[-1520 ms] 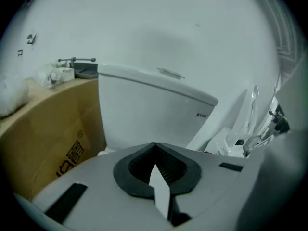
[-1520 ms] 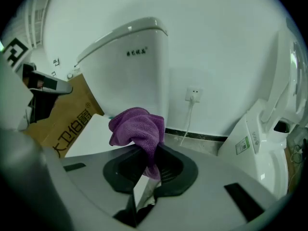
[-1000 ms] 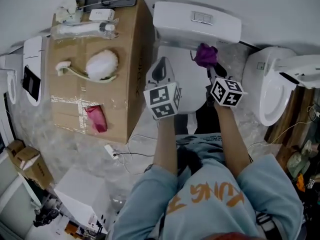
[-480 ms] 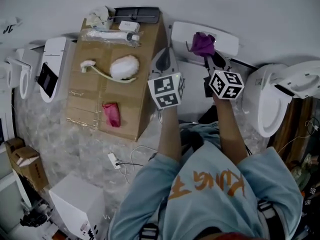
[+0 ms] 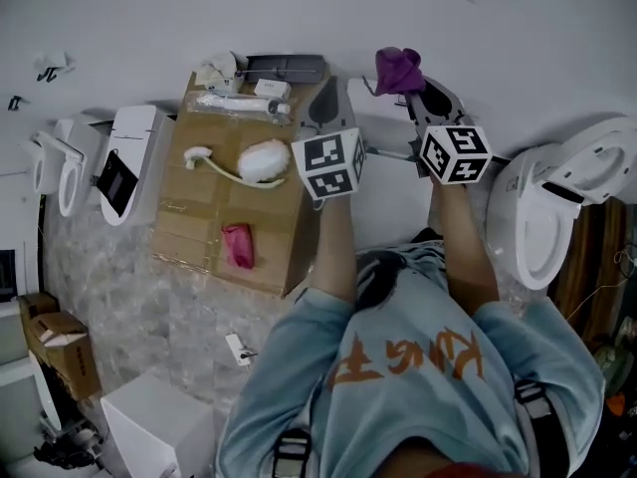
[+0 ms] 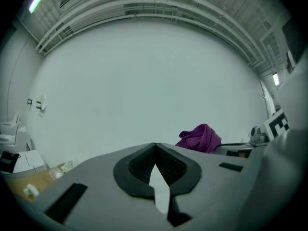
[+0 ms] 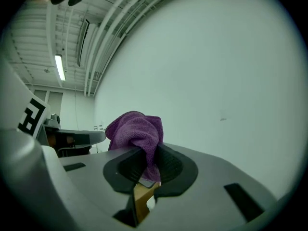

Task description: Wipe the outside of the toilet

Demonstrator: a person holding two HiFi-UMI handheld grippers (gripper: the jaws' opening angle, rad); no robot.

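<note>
A second ago my right gripper (image 5: 416,88) had the purple cloth (image 5: 398,69) down at the front of the tank. Now I have lifted both grippers, and the cloth hangs in the air at the far side of the scene, in front of the bare wall (image 5: 299,18) and off the porcelain. In the right gripper view the jaws are clamped on the cloth (image 7: 135,131), with a bunched fold standing above them and only wall behind. My left gripper (image 6: 155,154) is pressed closed on nothing, its tips meeting, and it too faces the wall.

With contact broken, no wiping is happening at this moment. I judge this to be a lift between strokes or a move to another face of the toilet, not the end of the job, since the bowl sides and base lie lower down.

The toilet (image 5: 390,195) sits near me, directly under my forearms. Only a white strip of it shows between my arms, smooth and glossy; I cannot make out any marks or wet streaks there. The cloth looks dry and crumpled rather than spread flat, so it would need to be pressed down to cover much surface.

To the left stands a cardboard box (image 5: 214,257) holding a brush (image 5: 261,161) and a pink rag (image 5: 238,245). Another toilet (image 5: 532,217) is to the right.
</note>
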